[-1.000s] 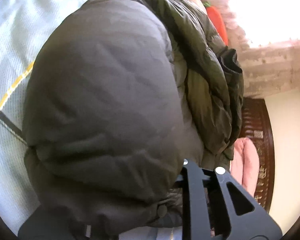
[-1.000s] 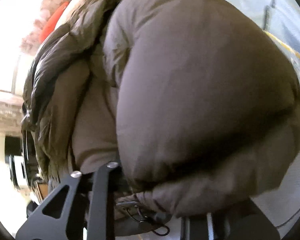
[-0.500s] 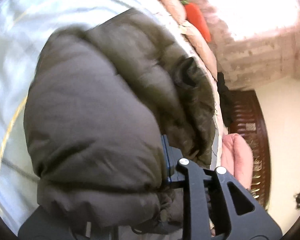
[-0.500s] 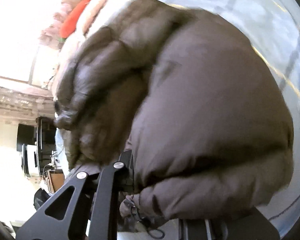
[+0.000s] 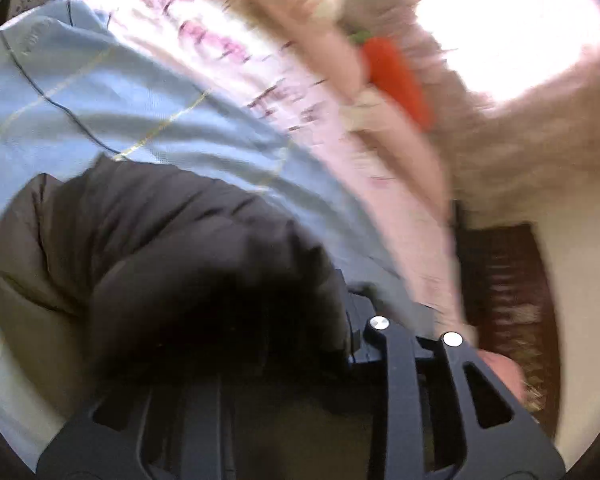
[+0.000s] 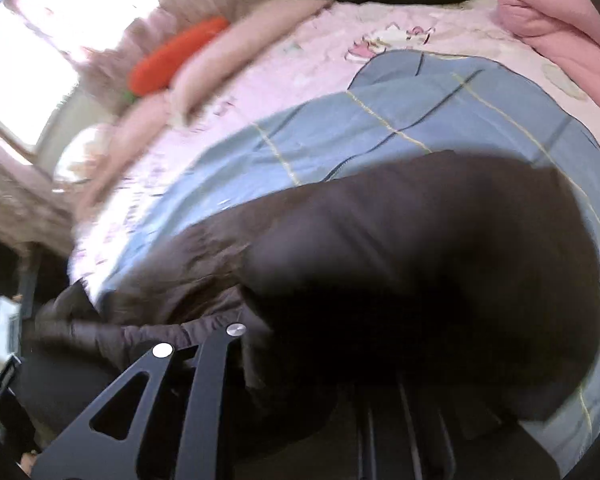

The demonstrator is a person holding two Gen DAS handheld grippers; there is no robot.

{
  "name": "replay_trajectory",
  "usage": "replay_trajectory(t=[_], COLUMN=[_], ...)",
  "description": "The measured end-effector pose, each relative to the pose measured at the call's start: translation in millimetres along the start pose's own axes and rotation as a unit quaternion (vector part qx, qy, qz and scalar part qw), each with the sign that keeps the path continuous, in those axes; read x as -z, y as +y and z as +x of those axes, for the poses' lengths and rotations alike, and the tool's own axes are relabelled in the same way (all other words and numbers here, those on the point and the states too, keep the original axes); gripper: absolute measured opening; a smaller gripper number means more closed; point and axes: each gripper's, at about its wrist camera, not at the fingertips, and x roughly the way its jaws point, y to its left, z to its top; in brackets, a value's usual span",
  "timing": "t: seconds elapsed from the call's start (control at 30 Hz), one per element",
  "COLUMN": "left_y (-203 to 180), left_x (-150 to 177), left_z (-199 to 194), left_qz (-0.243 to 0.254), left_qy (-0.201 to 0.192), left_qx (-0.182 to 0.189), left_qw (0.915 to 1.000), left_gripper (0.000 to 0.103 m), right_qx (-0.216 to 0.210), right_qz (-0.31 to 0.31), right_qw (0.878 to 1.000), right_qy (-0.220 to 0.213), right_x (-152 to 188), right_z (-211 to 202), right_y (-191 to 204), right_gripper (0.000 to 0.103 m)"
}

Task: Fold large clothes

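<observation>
A dark brown puffer jacket [image 5: 160, 260] bulges over my left gripper [image 5: 268, 344] and hides its left finger; only the right finger [image 5: 384, 360] shows. The jaws are opening with the padded cloth still bunched between them. In the right wrist view the same jacket [image 6: 420, 260] hangs in a thick fold from my right gripper [image 6: 320, 344], which is shut on its edge near the hem. The jacket is lifted above a blue checked quilt [image 5: 140, 112] on the bed. Both views are blurred by motion.
A pink printed sheet [image 6: 320, 40] covers the bed beyond the quilt [image 6: 420, 112]. An orange carrot plush [image 5: 396, 76] and pale pillows lie along the window side. A pink folded blanket [image 6: 560, 16] sits at the far corner. Dark wooden furniture [image 5: 504, 292] stands beside the bed.
Both grippers have risen and swung fast across the bed with the jacket. The jacket now fills less of each view, and far more of the quilt and pink sheet shows.
</observation>
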Motion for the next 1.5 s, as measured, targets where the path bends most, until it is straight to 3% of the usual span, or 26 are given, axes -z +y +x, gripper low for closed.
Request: replay_trajectory(t=[0.07, 0.13, 0.33, 0.5, 0.57, 0.67, 0.7, 0.77, 0.83, 0.87, 0.9, 0.93, 1.0, 1.07, 1.17, 1.27, 1.33, 1.4, 1.5], left_y=[-7.7, -11.1, 14.2, 14.2, 17.3, 23.6, 24.0, 21.7, 11.6, 8.1, 3.1, -2.1, -12.5, -18.3, -20.5, -14.5, -9.4, -5.4, -2.9], left_x=[-9.1, -7.9, -0.8, 5.5, 9.3, 9.1, 8.8, 4.8, -2.3, -5.9, -7.6, -6.8, 6.1, 25.3, 66.8, 102.8, 119.0, 128.4, 128.6], left_z=[57.9, 82.0, 101.2, 104.6, 99.0, 90.0, 87.1, 77.0, 60.1, 43.6, 22.8, 4.9, -44.4, -75.7, -98.5, -91.1, -73.8, -63.5, -58.2], left_qz=[0.036, 0.072, 0.071, 0.086, 0.081, 0.068, 0.061, 0.059, 0.078, 0.083, 0.092, 0.103, 0.138, 0.16, 0.193, 0.206, 0.21, 0.209, 0.216], left_qy=[-0.007, -0.017, -0.049, -0.076, -0.088, -0.093, -0.089, -0.047, -0.03, -0.037, -0.058, -0.083, -0.147, -0.179, -0.172, -0.143, -0.106, -0.082, -0.078], left_qx=[-0.041, -0.071, -0.053, -0.053, -0.043, -0.002, 0.008, 0.068, 0.055, 0.083, 0.107, 0.108, 0.119, 0.112, 0.078, 0.017, -0.013, -0.016, -0.022], left_qw=[0.9985, 0.9948, 0.9949, 0.992, 0.9919, 0.9934, 0.9941, 0.9948, 0.995, 0.9924, 0.9883, 0.9852, 0.9723, 0.9644, 0.9629, 0.9679, 0.9718, 0.9744, 0.9729], left_gripper=[0.029, 0.029, 0.029, 0.029, 0.029, 0.035, 0.043, 0.077, 0.092, 0.101, 0.101, 0.101, 0.101, 0.101, 0.101, 0.101, 0.101, 0.101, 0.101], right_qx=[0.034, 0.062, 0.102, 0.167, 0.156, 0.105, 0.082, 0.038, -0.007, -0.024, -0.051, -0.085, -0.063, -0.048, -0.035, -0.009, 0.033, 0.071, 0.074], right_qz=[-0.012, -0.021, -0.074, -0.142, -0.135, -0.094, -0.075, -0.038, -0.006, 0.006, 0.022, 0.042, 0.036, -0.004, -0.063, -0.115, -0.153, -0.175, -0.177], right_qw=[0.999, 0.998, 0.991, 0.973, 0.975, 0.986, 0.989, 0.996, 1.0, 1.0, 0.998, 0.995, 0.991, 0.987, 0.981, 0.979, 0.978, 0.974, 0.973], right_qy=[-0.007, -0.012, -0.036, -0.078, -0.085, -0.093, -0.094, -0.075, -0.028, -0.015, -0.012, -0.035, -0.11, -0.155, -0.182, -0.17, -0.141, -0.122, -0.126], right_x=[-14.2, -24.5, -19.1, -2.7, -3.2, -4.1, -4.8, -10.4, -21.7, -23.9, -26.4, -26.3, -18.5, -8.4, 12.6, 40.6, 60.0, 70.7, 82.4], right_z=[29.7, 49.9, 77.5, 82.9, 81.2, 71.0, 66.4, 57.9, 46.0, 38.8, 27.8, 5.9, -38.6, -74.1, -101.3, -90.3, -73.8, -60.4, -57.9], right_y=[9.9, 20.7, 29.0, 48.8, 43.6, 24.7, 16.9, 0.7, -17.6, -23.4, -30.7, -39.0, -43.1, -40.1, -36.8, -28.4, -16.5, -9.1, -0.6], right_gripper=[0.016, 0.016, 0.016, 0.017, 0.017, 0.018, 0.022, 0.027, 0.035, 0.043, 0.064, 0.078, 0.087, 0.102, 0.102, 0.102, 0.102, 0.102, 0.102])
